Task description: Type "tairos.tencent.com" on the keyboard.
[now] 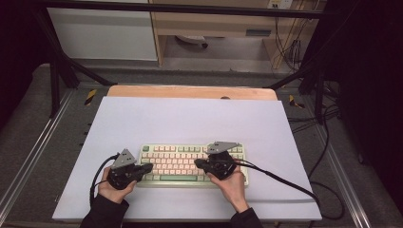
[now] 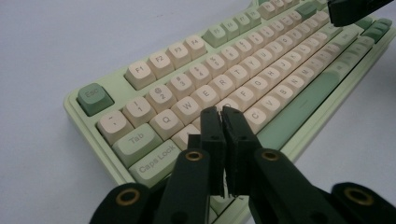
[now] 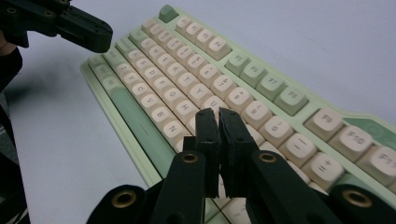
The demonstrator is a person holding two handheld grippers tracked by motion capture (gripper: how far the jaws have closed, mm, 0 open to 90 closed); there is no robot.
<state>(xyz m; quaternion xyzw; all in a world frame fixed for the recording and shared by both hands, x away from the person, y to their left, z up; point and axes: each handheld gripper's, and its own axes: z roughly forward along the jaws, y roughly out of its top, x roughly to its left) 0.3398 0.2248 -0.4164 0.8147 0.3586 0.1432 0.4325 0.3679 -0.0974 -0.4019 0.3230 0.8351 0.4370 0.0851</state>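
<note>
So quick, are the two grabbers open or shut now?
Left gripper: shut, empty, above the keyboard.
Right gripper: shut, empty, above the keys.

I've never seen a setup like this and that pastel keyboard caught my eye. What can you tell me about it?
The keyboard is a compact one with a pale green case, cream letter and number keys, and green Esc, Tab, Caps Lock and space bar keys. It looks like plastic. It lies flat on a white sheet near the table's front edge. The left gripper and right gripper sit with shut jaws over its two ends; whether the tips touch the keys can't be told.
</note>
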